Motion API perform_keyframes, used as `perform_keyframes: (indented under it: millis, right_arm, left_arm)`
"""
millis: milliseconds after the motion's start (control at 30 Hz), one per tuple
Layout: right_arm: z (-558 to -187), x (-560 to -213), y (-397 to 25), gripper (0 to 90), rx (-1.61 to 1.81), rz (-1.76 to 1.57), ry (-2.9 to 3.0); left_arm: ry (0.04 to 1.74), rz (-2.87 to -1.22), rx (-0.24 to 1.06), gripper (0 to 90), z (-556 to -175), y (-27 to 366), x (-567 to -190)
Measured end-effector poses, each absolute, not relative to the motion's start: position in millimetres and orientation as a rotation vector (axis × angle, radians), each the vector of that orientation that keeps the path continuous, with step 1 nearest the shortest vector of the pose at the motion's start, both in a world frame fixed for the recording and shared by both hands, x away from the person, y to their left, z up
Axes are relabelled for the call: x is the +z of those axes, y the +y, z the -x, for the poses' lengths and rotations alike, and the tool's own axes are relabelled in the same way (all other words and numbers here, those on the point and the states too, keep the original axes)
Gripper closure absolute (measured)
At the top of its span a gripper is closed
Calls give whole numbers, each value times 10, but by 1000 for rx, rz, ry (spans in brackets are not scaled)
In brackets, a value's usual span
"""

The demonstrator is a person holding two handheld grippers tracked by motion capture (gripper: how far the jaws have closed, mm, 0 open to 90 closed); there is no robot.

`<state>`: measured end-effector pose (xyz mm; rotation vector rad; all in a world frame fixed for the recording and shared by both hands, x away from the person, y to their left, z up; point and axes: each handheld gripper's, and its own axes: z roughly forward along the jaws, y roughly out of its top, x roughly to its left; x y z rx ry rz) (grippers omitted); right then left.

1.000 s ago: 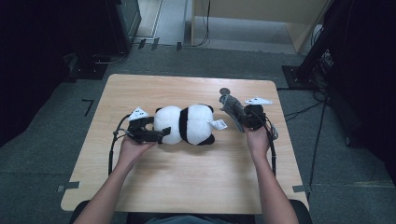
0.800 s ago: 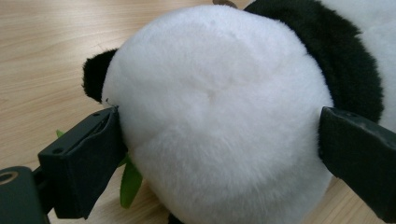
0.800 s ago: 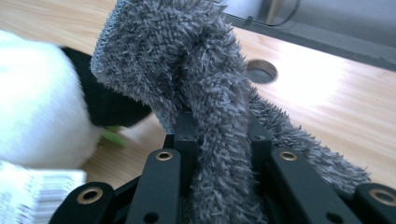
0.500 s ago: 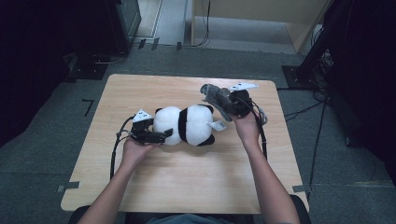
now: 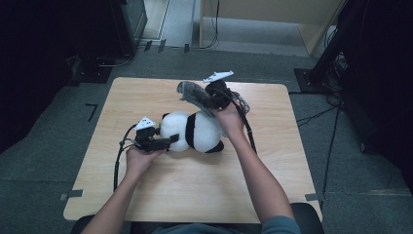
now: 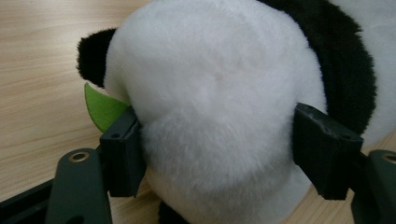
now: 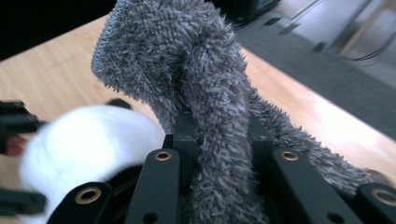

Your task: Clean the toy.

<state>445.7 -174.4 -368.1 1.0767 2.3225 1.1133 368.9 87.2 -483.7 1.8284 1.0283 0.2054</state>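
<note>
Soft black-and-white plush panda (image 5: 192,131) lying on the pale wooden desk (image 5: 272,161); left gripper (image 5: 168,142) fingers (image 6: 122,154) half-spread, clasping its white head; right gripper (image 5: 203,100) fingers (image 7: 184,135) pinched on a shaggy grey cloth (image 5: 194,94) held above the body; judged best lowered gently, head kept steady.

Wooden table (image 5: 272,170); plush panda (image 5: 195,131) lying on it.
</note>
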Motion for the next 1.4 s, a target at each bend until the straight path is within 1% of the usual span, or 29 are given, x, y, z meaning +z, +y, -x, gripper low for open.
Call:
perform_keyframes:
  millis: [100,133,167,200,300,467,500,567,800,967,1100,1133,1167,1233,1267,1400]
  right_arm:
    - [-4519,-3702,-1468,733,1111,-1032,2370]
    - [-4519,-3702,-1468,733,1111,-1032,2370]
    - [-4538,-3709,-1330,732,1097,-998,2389]
    - [-4538,-3709,-1330,732,1097,-998,2389]
    - [-4549,-3764,-1105,732,1096,-950,2435]
    - [-4570,-3894,-980,729,1045,-940,2490]
    - [-4589,-3961,-948,732,976,-928,2521]
    - [-4595,-3978,-945,735,951,-926,2529]
    - [-4639,-3981,-1056,740,901,-932,2558]
    - [-4697,-3967,-1240,743,839,-961,2598]
    - [-4721,-3909,-1504,744,823,-996,2582]
    - [-4721,-3909,-1504,744,823,-996,2582]
    - [-4723,-3891,-1630,744,821,-1015,2566]
    - [-4723,-3889,-1696,744,824,-1025,2556]
    - [-4720,-3896,-1845,744,845,-1062,2544]
    - [-4709,-3925,-2007,743,883,-1073,2511]
  left_arm:
    - [1035,-1827,220,282,-3667,857,-4827]
    - [1035,-1827,220,286,-3667,857,-4827]
    - [1039,-1823,227,294,-3658,847,-4814]
    - [1039,-1823,227,302,-3658,847,-4814]
    - [1046,-1828,231,322,-3649,841,-4790]
    - [1057,-1828,229,332,-3655,831,-4779]
    - [1058,-1829,226,333,-3659,834,-4782]
    - [1059,-1830,226,334,-3662,835,-4783]
    - [1074,-1826,224,338,-3672,831,-4784]
    - [1085,-1826,217,340,-3676,833,-4783]
    - [1087,-1828,216,343,-3676,832,-4780]
    - [1087,-1828,216,344,-3676,832,-4780]
    - [1086,-1828,217,344,-3677,832,-4780]
    - [1084,-1832,216,346,-3679,835,-4778]
    - [1084,-1828,216,349,-3680,832,-4780]
    - [1085,-1828,214,348,-3683,838,-4781]
